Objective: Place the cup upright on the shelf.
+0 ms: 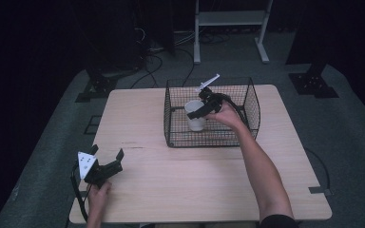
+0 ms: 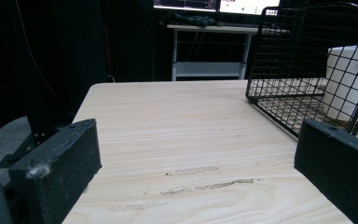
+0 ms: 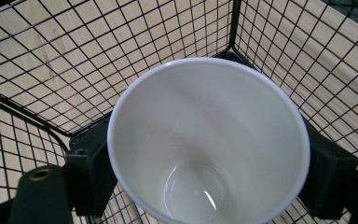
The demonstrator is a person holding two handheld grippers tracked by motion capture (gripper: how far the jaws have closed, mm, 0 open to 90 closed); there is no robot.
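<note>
A white cup (image 1: 196,116) stands upright inside a black wire basket (image 1: 171,124) on the far half of the wooden table (image 1: 185,180). My right gripper (image 1: 200,112) reaches into the basket from the right and is shut on the cup. In the right gripper view the two black jaws press the cup (image 3: 205,140) from either side, and its inside is empty, with the basket's mesh (image 3: 51,56) behind it. My left gripper (image 1: 108,152) rests open on the table's near left corner. In the left gripper view its jaws (image 2: 198,140) stand wide apart over bare wood, with the basket (image 2: 289,60) and cup (image 2: 345,79) off to the right.
The table's near and left parts are bare wood with a few scuff marks (image 2: 200,179). Beyond the far edge a white shelf frame (image 1: 230,28) stands on the floor among loose cables (image 1: 152,61). Black stand feet (image 1: 313,83) sit at both far corners.
</note>
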